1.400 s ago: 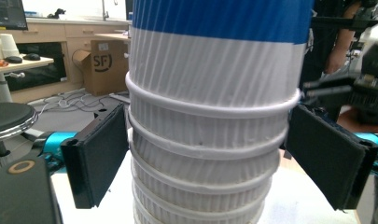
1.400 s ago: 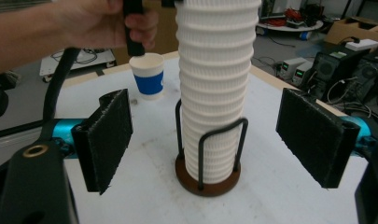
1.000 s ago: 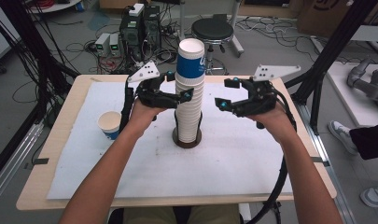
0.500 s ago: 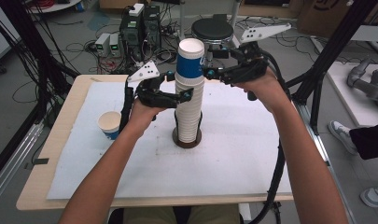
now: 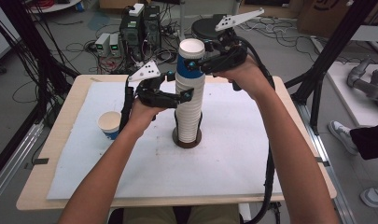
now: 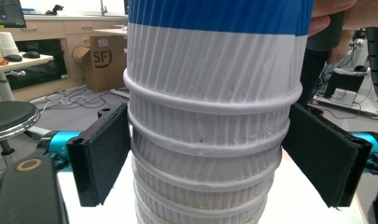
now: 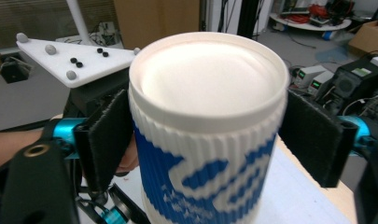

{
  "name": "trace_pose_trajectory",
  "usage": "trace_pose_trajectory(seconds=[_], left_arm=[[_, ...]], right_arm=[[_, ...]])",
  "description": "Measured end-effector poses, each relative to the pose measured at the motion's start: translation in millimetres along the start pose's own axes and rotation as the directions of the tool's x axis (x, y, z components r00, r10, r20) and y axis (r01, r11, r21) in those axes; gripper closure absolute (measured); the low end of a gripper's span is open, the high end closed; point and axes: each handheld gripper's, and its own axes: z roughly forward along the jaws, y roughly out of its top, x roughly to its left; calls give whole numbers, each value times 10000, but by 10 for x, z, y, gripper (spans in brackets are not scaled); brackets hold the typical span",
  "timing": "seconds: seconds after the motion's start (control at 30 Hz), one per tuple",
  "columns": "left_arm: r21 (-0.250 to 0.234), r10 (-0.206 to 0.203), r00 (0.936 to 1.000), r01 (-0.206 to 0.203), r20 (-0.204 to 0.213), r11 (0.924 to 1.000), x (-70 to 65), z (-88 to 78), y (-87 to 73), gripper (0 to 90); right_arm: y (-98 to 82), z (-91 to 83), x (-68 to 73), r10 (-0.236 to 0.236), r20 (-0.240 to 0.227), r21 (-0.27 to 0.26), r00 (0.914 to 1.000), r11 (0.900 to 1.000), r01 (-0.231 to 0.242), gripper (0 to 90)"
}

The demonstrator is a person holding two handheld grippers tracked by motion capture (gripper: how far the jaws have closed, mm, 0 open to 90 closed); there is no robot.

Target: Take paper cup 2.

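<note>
**Right jaws up at the top cup, left jaws around the stack**

Since a second ago my right gripper has climbed from mid-height beside the stack to its top and swung toward the far side; its jaws have just been closing, with the top cup between them. In the right gripper view the left pad sits against the cup's ribbed wall just under the rim, while the right pad looks just beside it; I cannot tell whether it presses yet.

My left gripper has kept its place. Its jaws stand wide around the stack of cups, about halfway up: in the left gripper view the left pad touches the white rims, and the right pad is at the stack's edge, contact unclear.

The stack stands upright in a dark round base at the middle of the white sheet on the worktop. The top cup, blue-patterned with a white inside, is seated on the stack. A single cup stands well apart to the left.
</note>
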Motion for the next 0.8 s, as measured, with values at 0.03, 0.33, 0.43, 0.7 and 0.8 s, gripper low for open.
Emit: trace_pose_trajectory(seconds=[0.03,0.33,0.43,0.7,0.8], left_arm=[[-2,-25,10000,25,-6,10000,0,-3,-1,162],[-11,-64,10000,64,-20,10000,14,-10,-4,162],[-19,-60,10000,60,-15,10000,14,-10,-5,162],[-12,-24,10000,24,-18,10000,-1,-1,-3,162],[-26,-25,10000,25,-20,10000,-1,0,-3,161]], right_arm=[[11,6,3,-94,-15,-44,10000,9999,94,263],[65,24,3,-34,62,190,10000,9998,32,273],[84,17,4,-4,50,217,10000,9998,3,277],[288,-193,23,121,234,-975,9997,9952,-97,281],[362,-291,55,188,406,-1439,9990,9895,-128,280]])
